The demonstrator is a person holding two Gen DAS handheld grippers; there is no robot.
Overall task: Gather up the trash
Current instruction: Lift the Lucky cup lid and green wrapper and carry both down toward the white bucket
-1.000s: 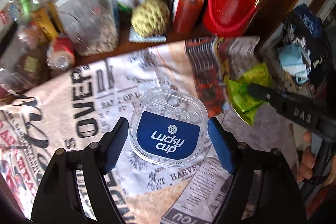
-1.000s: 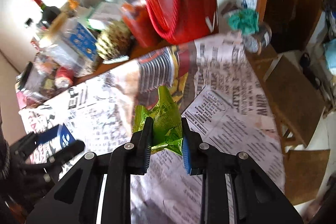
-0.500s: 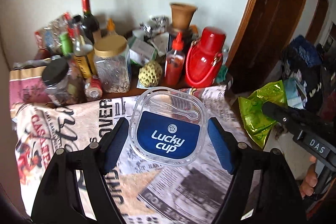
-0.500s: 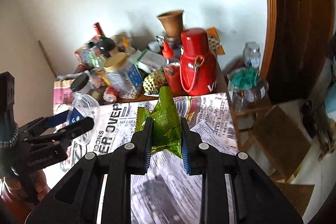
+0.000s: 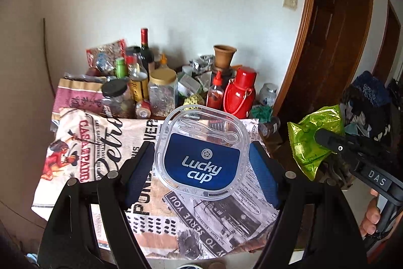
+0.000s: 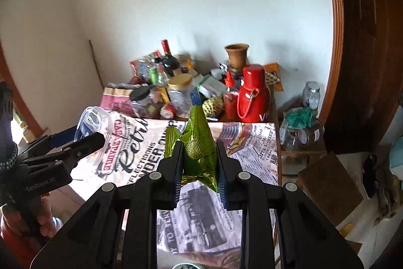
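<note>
Both pieces of trash are up in the air. The left gripper [image 5: 201,158] is clamped across the clear plastic lid with the blue "Lucky cup" label [image 5: 202,151], blue pads pressing its two side rims, lid held face-on above the newspaper-print tablecloth [image 5: 105,143]. The right gripper [image 6: 199,163] is squeezed tight on the crinkled green foil wrapper [image 6: 199,143], which sticks up between the fingers.

The step in hand looks like the carry to a bin, though no bin shows clearly. The lid is stiff and slick, so steady pressure and a level wrist matter; the foil is limp and only needs the pinch kept.

Room is good on the near side. At the back of the table stand a red flask [image 5: 240,95] and glass jars [image 5: 162,92], and a dark wooden door frame [image 5: 302,42] rises on the right, so swing wide of both.
</note>
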